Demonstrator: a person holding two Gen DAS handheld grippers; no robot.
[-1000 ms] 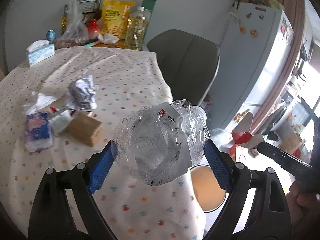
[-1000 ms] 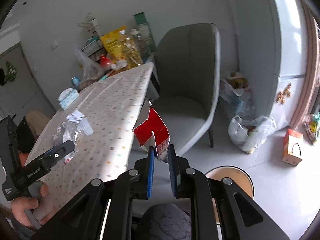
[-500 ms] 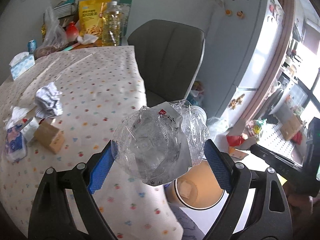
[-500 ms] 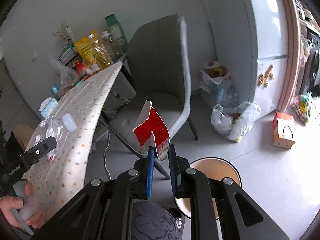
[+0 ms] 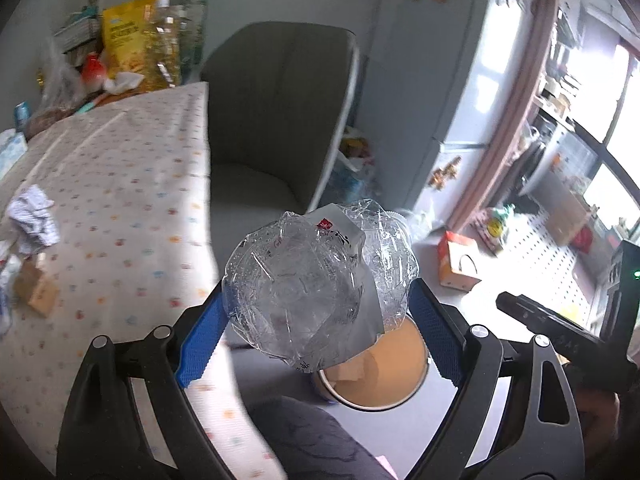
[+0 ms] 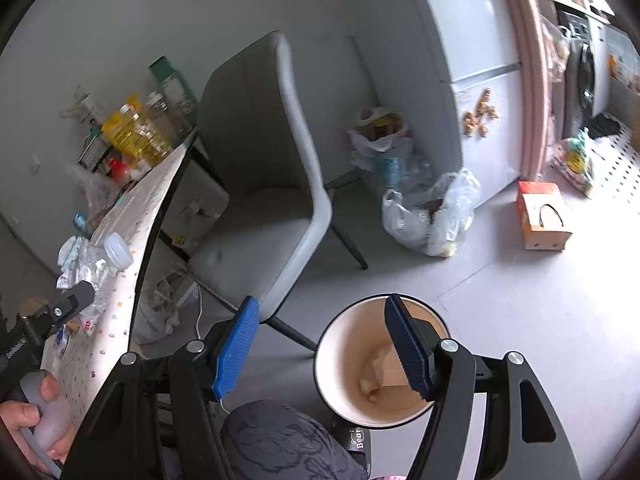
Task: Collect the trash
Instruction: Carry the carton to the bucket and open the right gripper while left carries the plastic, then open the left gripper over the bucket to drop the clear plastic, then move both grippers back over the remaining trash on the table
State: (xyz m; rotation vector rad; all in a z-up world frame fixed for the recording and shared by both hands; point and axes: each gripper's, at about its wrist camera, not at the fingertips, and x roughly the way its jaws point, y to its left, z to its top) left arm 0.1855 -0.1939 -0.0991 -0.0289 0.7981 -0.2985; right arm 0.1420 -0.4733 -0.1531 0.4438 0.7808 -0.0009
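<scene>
My left gripper (image 5: 316, 328) is shut on a crushed clear plastic bottle (image 5: 316, 284), held off the table's edge above a round trash bin (image 5: 384, 376) on the floor. In the right wrist view the bottle (image 6: 96, 264) and its white cap show at the left. My right gripper (image 6: 320, 344) is open and empty just above the bin (image 6: 352, 352), whose tan inside holds pieces of paper or card. Crumpled paper (image 5: 34, 216) and a small brown box (image 5: 36, 288) lie on the dotted tablecloth (image 5: 120, 208).
A grey chair (image 6: 272, 168) stands by the table. Plastic bags of rubbish (image 6: 432, 216) and an orange carton (image 6: 540, 220) sit on the floor by the white fridge (image 6: 460, 40). Bottles and packets (image 5: 136, 48) crowd the table's far end.
My right gripper has opened and the red and white carton piece it held is gone from it. Both grippers have moved off the table toward the bin.
</scene>
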